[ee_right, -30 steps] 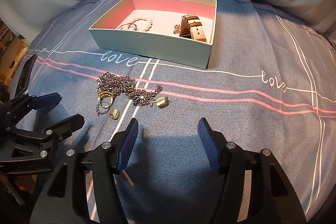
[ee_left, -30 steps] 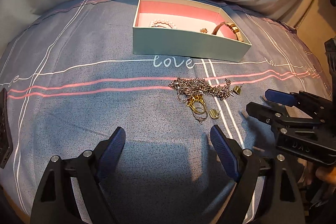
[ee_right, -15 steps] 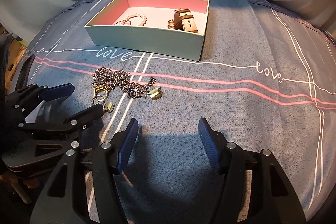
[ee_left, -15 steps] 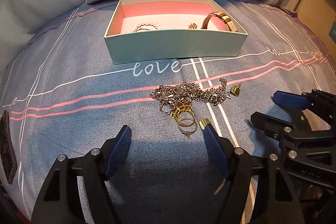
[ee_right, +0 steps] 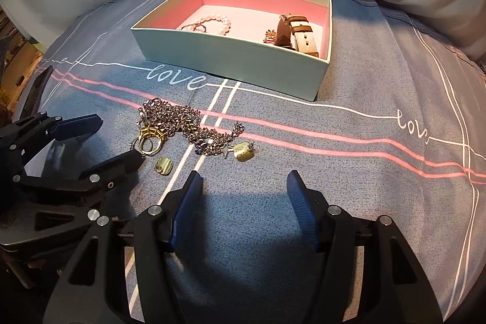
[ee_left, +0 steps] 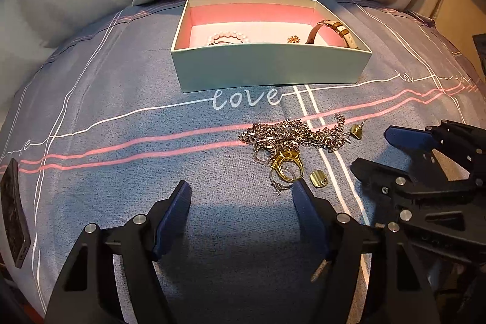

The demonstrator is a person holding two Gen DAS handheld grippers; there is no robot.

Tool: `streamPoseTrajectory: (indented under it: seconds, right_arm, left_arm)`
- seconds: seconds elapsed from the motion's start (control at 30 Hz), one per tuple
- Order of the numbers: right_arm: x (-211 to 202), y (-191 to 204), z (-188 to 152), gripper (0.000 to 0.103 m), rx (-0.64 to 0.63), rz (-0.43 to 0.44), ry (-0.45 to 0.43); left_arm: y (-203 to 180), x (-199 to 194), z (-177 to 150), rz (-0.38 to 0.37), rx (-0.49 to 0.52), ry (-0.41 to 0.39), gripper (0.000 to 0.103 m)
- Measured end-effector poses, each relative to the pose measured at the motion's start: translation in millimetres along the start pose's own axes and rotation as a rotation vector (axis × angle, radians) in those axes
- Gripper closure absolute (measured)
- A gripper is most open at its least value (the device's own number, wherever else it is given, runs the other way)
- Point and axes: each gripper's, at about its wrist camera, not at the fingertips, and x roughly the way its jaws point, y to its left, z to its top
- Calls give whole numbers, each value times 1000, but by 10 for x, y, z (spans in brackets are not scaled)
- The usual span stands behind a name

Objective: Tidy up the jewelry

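Jewelry heap [ee_left: 288,148] on bedspread [ee_left: 121,172], chain [ee_right: 188,123] running 9-to-3 o'clock, links tangled beyond counting; box [ee_left: 267,69] at 12 hides bracelet [ee_left: 227,37] partly; left gripper [ee_left: 241,196] and right gripper [ee_right: 244,187] fingers wide, empty.

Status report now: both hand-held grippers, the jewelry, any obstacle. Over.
Left hand-held gripper open, empty; right hand-held gripper open, empty. Chain pile and gold rings loose on the bedsheet, outside the box. Nothing in the way.
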Motion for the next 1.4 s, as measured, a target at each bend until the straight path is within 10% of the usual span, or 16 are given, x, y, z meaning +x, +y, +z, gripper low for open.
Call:
streamPoseTrajectory:
  seconds: [0.2,0.53,0.73,0.9,1.4]
  right_arm:
    - [-63,-106,24,43,25,-1,-7]
    - [26,-75,46,43,-2,2,-2]
    - [101,37,99,50,-61,-12,-12]
    - [90,54,115,87,-73,-3,-20]
    - [-171,-269,-71,88,37,12,-36]
  left_arm:
    - [-110,7,14,-10,16,-9,35]
    - [60,-40,7,-14,11,-23,81]
    - [190,-83,-21,-34,-31,-15,83]
    - [221,-83,-9,-57,-51,-10,72]
    - [-314,-115,2,-109,68,-6,62]
